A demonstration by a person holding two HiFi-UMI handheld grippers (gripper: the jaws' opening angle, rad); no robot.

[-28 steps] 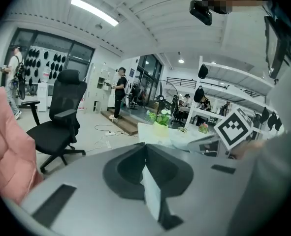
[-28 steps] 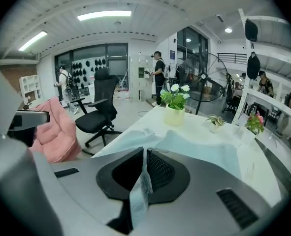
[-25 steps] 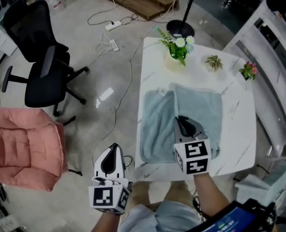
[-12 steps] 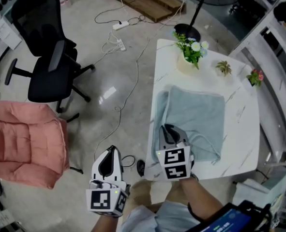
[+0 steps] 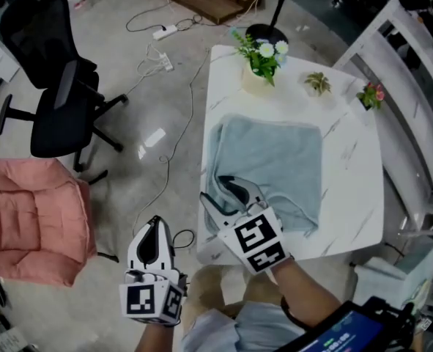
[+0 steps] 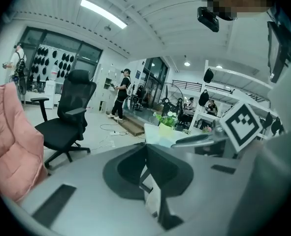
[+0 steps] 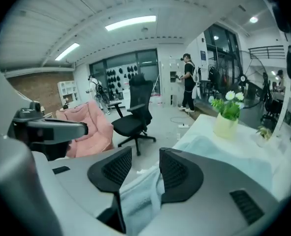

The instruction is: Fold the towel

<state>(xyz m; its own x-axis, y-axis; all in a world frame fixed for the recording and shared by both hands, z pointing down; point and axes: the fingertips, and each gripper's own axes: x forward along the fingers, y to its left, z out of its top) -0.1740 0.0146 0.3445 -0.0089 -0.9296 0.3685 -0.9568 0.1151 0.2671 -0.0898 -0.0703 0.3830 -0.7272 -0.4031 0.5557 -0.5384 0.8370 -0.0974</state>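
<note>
One fold looks complete: the pale blue terry towel (image 5: 275, 160) lies on the white marble counter (image 5: 355, 189). Right tongs (image 5: 225, 195), just spreading, straddle its near-left corner; withdraw without snagging. Left tongs (image 5: 154, 226) pressed together, empty.

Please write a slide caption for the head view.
Right gripper, jaws just opening, towel corner between them; left gripper shut, beside table.

Glossy grey floor (image 5: 128, 94), white cables and power strips (image 5: 161, 34) strewn across. Black office chair (image 5: 55, 101) at left, pink cushioned seat (image 5: 33, 226) below. White marble table (image 5: 355, 189) at centre, white shelving (image 5: 410, 134) beside. Overhead, glowing strip lights (image 6: 103, 13) on white ceiling.
</note>
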